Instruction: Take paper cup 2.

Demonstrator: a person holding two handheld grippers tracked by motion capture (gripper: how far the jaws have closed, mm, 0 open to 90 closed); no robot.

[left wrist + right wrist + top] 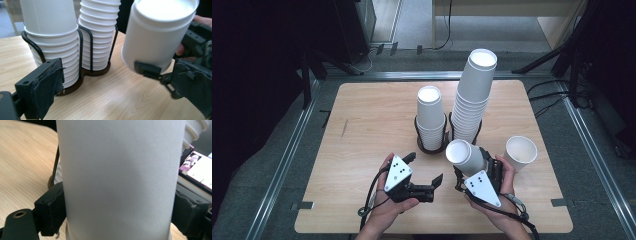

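Note:
Two stacks of white paper cups stand in a black wire holder (432,148) at the table's middle: a short stack (430,116) and a tall stack (473,92). My right gripper (474,167) is shut on a white cup (463,155), held tilted just in front of the tall stack. In the right gripper view that cup (120,175) sits between both pads (51,211). My left gripper (424,168) is open to the left of the cup, with nothing between its fingers. The left gripper view has the holder (86,71), both stacks and the held cup (155,37) ahead of the left gripper (117,92).
A single white cup (520,152) stands upright, mouth up, on the table right of my right hand. The wooden table (362,130) has bare room at left and front. Metal rails and stand legs surround it on the floor. A lit screen (198,167) lies beyond.

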